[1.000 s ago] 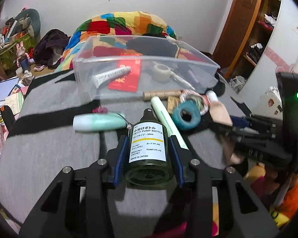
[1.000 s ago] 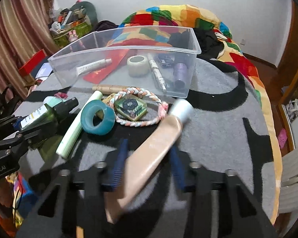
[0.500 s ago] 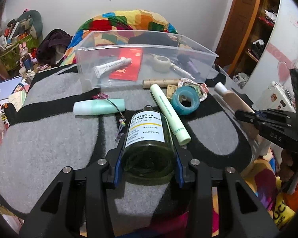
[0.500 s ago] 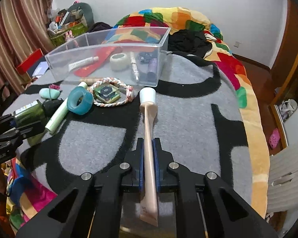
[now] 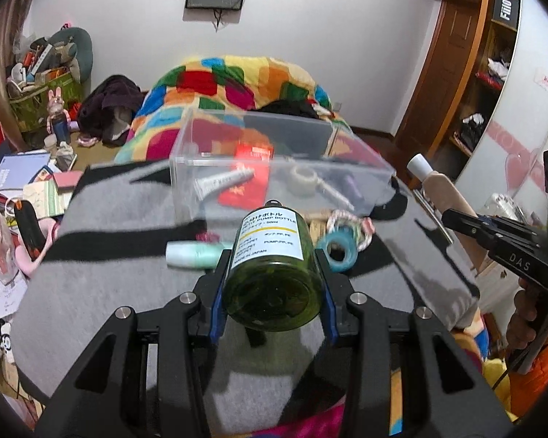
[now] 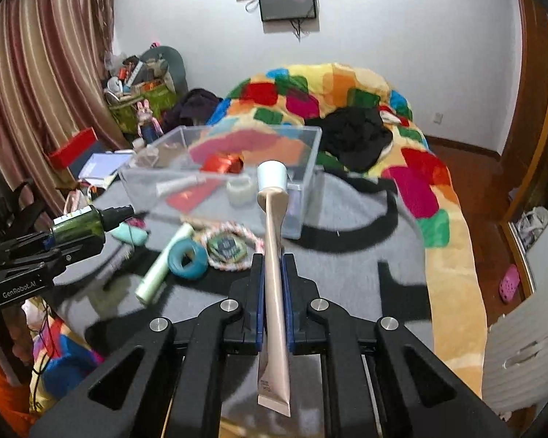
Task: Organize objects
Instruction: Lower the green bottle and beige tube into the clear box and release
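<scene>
Both grips are loaded: the left gripper [image 5: 272, 284] has its blue pads clamped on the flanks of the green pump bottle [image 5: 272, 259], base toward the camera and cap pointing away, while the right gripper [image 6: 273, 292] is squeezed almost flat on the beige tube [image 6: 274, 273], white cap forward and crimped tail hanging back between the arms. The right jaws have just been closing, and the tube is plainly pinched between them. Both items are up off the grey blanket [image 5: 109, 255], short of the clear bin [image 5: 281, 168], which sits toward the blanket's far edge, so this looks like the carry stage of the tidying, with the drop still to come. The next move, by my reading, calls for taking each item over the bin's near rim before the jaws part; the long tube needs its cap past the wall first, and the two grippers will want room from each other over one opening. The left view shows the bottle's printed label, the red packet [image 5: 246, 186] and small white tube [image 5: 224, 181] lying in the bin, and the right gripper side-on at the right edge. The right view gives what that one hides: the bottle's dark pump cap in profile, plus the leftovers near the blanket's middle — the pale green stick [image 6: 163, 263], the blue tape roll [image 6: 187, 257] and the braided ring [image 6: 233, 244] around a round item — still awaiting their turn.
</scene>
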The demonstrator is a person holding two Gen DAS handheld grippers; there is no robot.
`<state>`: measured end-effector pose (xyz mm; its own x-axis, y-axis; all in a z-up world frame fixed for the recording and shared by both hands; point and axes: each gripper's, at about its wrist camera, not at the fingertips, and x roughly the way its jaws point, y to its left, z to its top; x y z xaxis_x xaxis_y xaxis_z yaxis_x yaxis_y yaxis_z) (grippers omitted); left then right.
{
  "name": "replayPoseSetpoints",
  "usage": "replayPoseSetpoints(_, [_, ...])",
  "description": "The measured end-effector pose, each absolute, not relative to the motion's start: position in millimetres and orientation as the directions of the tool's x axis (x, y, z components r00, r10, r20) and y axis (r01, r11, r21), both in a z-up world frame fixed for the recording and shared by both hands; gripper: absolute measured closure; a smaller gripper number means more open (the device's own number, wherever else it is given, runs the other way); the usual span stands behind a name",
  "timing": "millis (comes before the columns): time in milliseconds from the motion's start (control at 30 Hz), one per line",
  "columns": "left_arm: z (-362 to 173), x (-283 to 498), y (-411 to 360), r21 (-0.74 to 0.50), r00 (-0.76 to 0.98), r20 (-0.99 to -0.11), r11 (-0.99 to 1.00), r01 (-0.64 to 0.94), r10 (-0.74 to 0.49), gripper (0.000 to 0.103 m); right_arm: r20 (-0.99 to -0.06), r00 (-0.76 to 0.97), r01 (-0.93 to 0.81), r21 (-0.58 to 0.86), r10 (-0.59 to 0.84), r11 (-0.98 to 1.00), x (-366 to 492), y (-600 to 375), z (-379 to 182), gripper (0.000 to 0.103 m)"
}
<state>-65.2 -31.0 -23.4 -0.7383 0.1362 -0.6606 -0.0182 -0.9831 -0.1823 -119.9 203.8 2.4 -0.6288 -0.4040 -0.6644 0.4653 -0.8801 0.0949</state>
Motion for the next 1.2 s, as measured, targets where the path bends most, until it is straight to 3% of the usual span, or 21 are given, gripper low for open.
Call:
replayPoseSetpoints(600, [13.7,-134.4,-48.7,-0.166,-0.797,-0.598,-0.986,0.018,0.086,0.062,-0.640,-0.640,0.489,0.088,-0.425,-0.868,-186.2,159.8,20.9,0.095])
replayPoseSetpoints(1200, [-32.7,-209.1,-45.6,-0.150,-0.677,-0.732,-0.987,0.056,0.072,0.062,-0.734,-0.535,0.584,0.037,-0.418,-0.811,-243.0,92.8,-11.3,0.095])
